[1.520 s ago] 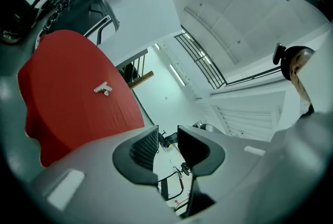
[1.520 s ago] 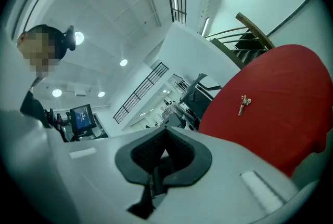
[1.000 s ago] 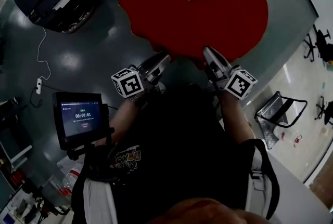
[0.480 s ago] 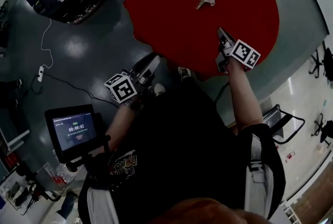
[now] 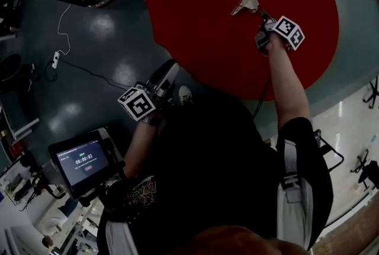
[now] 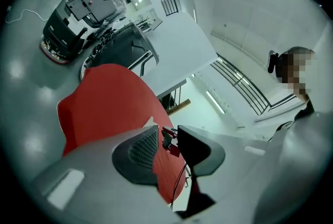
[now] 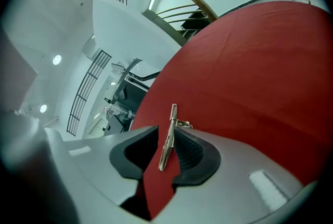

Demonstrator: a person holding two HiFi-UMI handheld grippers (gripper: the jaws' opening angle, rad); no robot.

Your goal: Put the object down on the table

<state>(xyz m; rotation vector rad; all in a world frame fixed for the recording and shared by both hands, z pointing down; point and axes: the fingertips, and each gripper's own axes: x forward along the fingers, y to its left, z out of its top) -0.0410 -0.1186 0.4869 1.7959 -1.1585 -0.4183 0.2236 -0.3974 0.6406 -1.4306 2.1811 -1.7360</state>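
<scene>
- A round table with a red top [image 5: 207, 47] fills the upper middle and right of the head view, above a dark glossy floor [image 5: 95, 64].
- The task's thing, a small silver metal spring clip [image 5: 244, 2], lies on the red top in the upper right of centre.
- The right gripper [image 5: 262, 17], with its black-and-white marker cube [image 5: 289, 32], sits right at the lower-right end of the clip, at the end of an outstretched arm.
- A second ago this gripper hung at the near edge of the table, well apart from the clip; half a second ago it was partway across the red top.
- Its jaws have just been opening and now stand wide apart. In the right gripper view the clip stands edge-on in the gap, close to the right-hand pad; whether they touch cannot be told.
- The left gripper [image 5: 172, 67] is left of centre, over the floor just off the table's near edge, much as it was a second ago. Its jaws stand a little apart with nothing between them.
- A small lit screen on a stand [image 5: 83, 160] now sits lower in the left of the frame than before.
</scene>
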